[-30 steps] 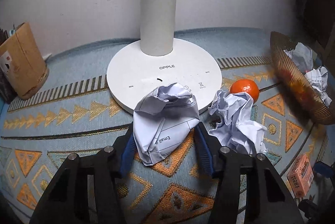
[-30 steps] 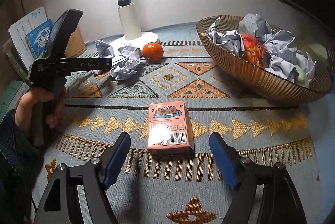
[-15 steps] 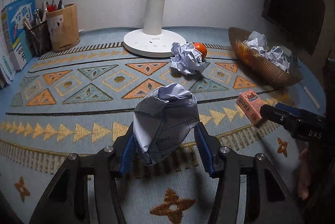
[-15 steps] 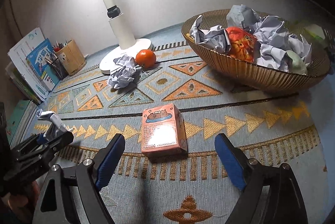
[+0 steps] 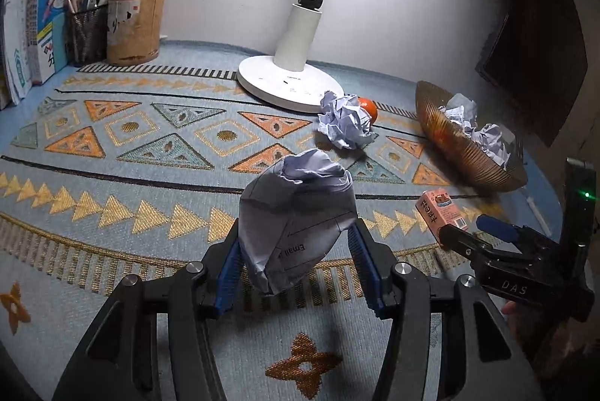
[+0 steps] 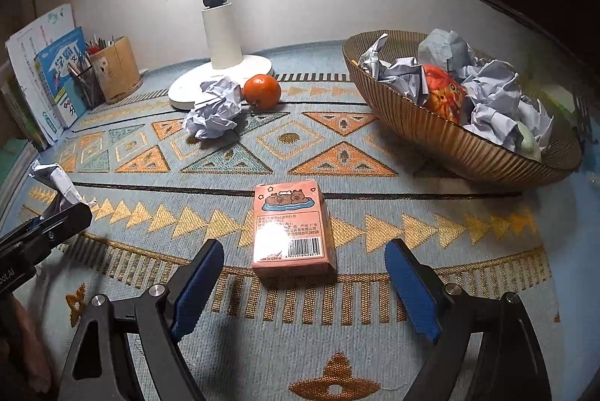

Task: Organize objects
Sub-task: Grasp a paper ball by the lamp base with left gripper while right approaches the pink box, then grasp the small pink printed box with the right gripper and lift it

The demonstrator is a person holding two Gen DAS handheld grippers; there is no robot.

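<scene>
I pinch the crumpled white printed paper ball in my left gripper, lifted off the patterned blue mat, bound for the ribbed brown bowl. My right gripper gapes around the pink carton.

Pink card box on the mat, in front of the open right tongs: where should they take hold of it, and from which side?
Grip the pink card box across its two long side faces, coming from its near barcode end. It lies flat, long axis pointing away from the right tongs, whose open blue pads already stand wider than the box, so a straight advance likely suffices.
</scene>
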